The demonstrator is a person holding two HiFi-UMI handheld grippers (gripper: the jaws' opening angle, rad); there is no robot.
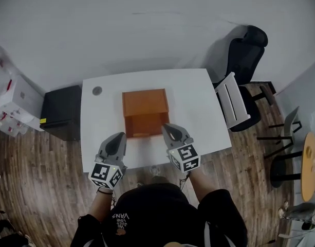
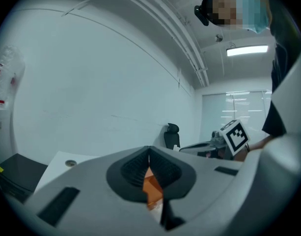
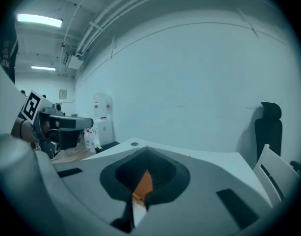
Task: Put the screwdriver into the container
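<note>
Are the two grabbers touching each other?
Apart. In the head view, the orange box and white table lie between the left gripper and the right gripper.

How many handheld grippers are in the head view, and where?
2. The left gripper is over the near edge of the white table, left of the orange container; the right gripper is at the container's near right corner. None appears hidden.

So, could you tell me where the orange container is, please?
In the head view, the orange container sits centrally on the white table, just beyond the left gripper and right gripper.
</note>
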